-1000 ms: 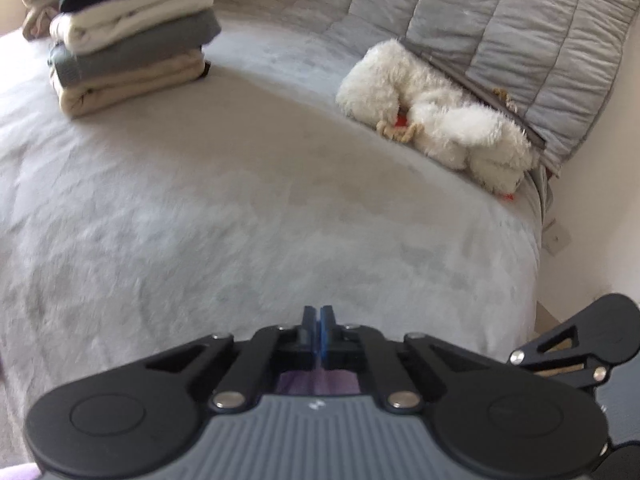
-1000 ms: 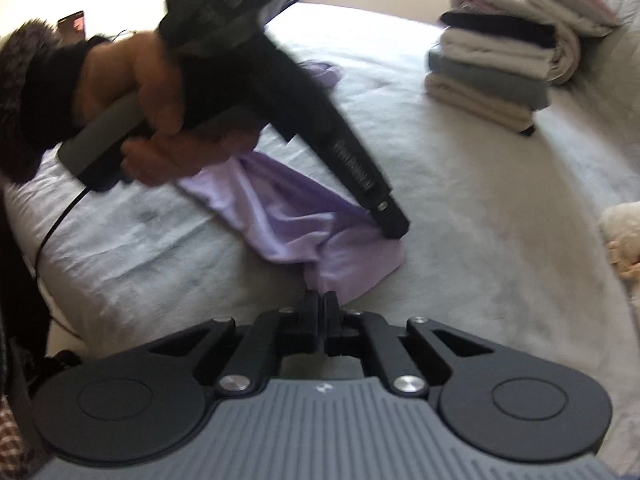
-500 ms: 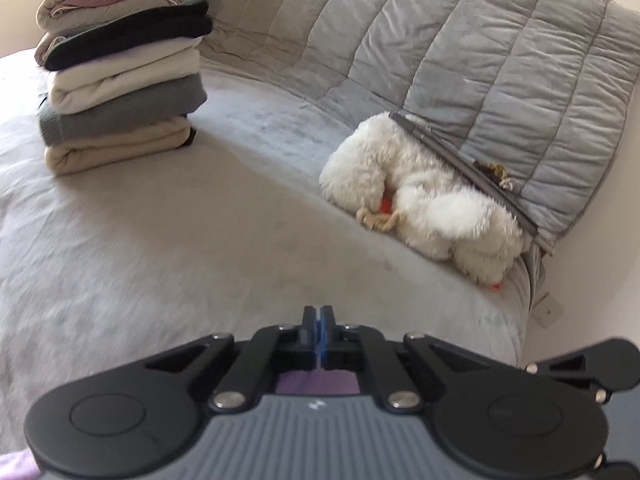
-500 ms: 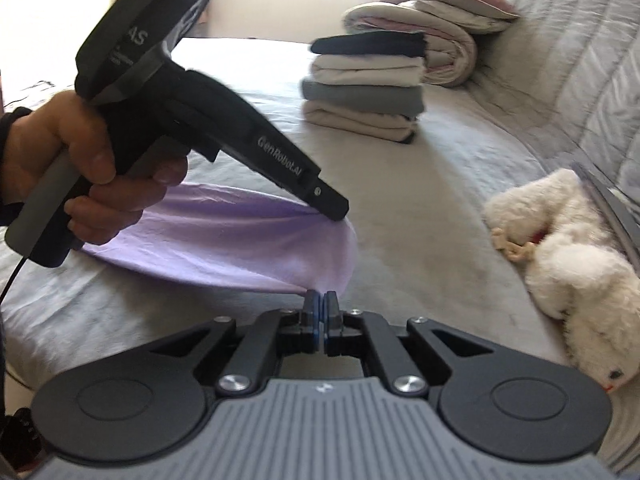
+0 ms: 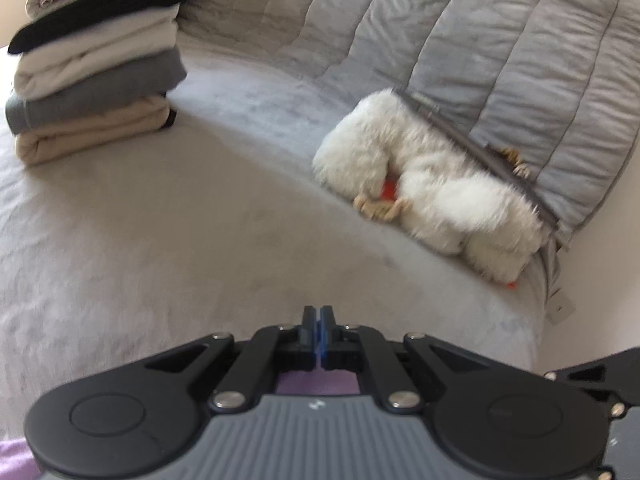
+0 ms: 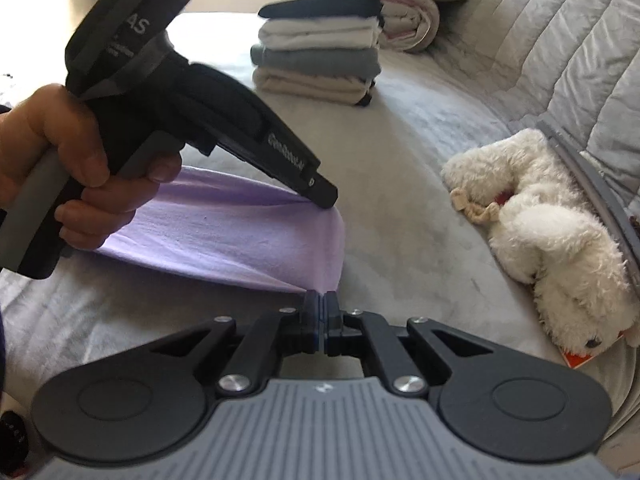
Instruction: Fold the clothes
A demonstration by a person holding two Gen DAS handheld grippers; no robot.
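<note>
Lilac cloth stretched just above the bed, one corner pinched in each closed claw: left claw, right claw. Folded stack and plush toy beyond.

I see a bed covered in a pale grey plush blanket. A lilac garment lies spread on its near part. Farther back sits a stack of folded clothes, beige at the bottom, then grey, white and black. A white plush toy lies along the right edge, against a quilted grey cover.
</note>
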